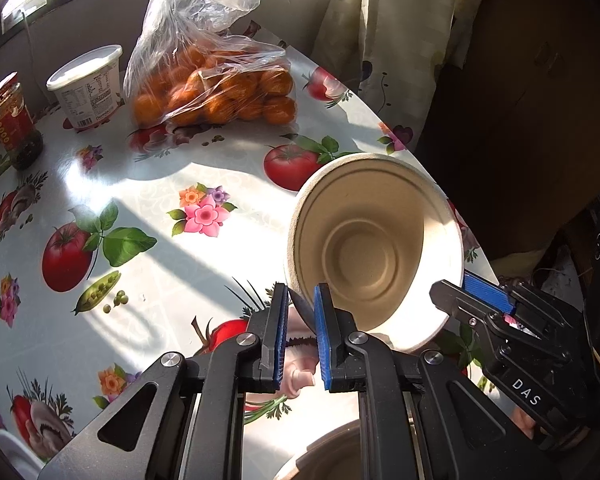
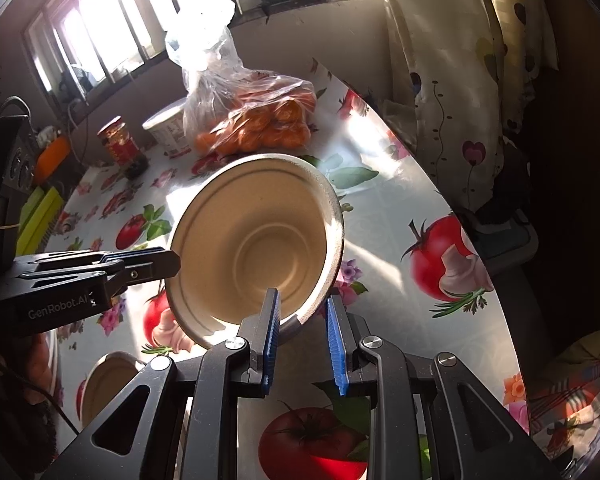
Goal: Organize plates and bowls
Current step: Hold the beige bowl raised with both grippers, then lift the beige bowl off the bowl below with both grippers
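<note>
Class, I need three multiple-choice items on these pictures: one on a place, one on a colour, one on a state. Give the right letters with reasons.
1. In the left wrist view, where is the bag of oranges relative to the white tub?
A. left of it
B. right of it
C. on top of it

2. What colour are the gripper pads?
A. blue
B. red
C. green

3. How is the tan bowl placed?
A. flat on the table
B. upside down
C. tilted, with its rim gripped on two sides

Answers:
1 B: the bag sits just right of the tub.
2 A: the ribbed strips on the fingers are blue.
3 C: the inside of the bowl faces both cameras, and the left gripper and right gripper each pinch its rim.
</note>
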The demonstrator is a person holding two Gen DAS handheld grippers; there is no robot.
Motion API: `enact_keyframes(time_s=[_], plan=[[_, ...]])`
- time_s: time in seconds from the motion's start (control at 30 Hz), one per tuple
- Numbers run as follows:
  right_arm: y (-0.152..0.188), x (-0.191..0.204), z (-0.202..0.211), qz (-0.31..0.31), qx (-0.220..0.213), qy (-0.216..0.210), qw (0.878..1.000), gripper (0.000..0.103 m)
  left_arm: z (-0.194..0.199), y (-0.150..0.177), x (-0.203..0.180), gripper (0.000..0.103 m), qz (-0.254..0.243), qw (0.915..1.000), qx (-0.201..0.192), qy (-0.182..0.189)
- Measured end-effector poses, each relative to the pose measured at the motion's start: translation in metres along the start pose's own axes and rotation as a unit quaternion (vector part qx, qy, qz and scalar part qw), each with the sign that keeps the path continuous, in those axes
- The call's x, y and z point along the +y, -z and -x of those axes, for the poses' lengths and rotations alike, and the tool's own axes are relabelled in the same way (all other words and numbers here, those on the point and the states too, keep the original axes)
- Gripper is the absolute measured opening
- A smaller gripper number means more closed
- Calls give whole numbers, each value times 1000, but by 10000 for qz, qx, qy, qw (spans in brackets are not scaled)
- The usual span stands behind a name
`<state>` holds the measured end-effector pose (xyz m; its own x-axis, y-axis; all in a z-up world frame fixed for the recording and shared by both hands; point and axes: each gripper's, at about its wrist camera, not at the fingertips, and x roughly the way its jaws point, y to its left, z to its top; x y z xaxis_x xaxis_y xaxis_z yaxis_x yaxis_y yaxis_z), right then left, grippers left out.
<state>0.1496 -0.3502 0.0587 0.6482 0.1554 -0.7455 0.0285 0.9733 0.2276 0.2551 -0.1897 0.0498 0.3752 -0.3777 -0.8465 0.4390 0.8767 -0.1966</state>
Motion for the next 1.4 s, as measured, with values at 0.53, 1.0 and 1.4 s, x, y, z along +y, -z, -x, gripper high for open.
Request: enact_keyframes(time_s=[0.53, 1.0, 1.4], plan=[[3, 20, 33, 147, -247, -105, 9995, 22, 40, 11, -3, 14, -12, 9994, -325, -100], [19, 45, 63, 316, -372, -213, 9986, 22, 78, 39, -1, 14, 82, 9980, -615, -102], [35, 60, 77, 369, -392, -273, 9982, 22, 94, 63, 3, 14, 184, 9975, -682, -59]])
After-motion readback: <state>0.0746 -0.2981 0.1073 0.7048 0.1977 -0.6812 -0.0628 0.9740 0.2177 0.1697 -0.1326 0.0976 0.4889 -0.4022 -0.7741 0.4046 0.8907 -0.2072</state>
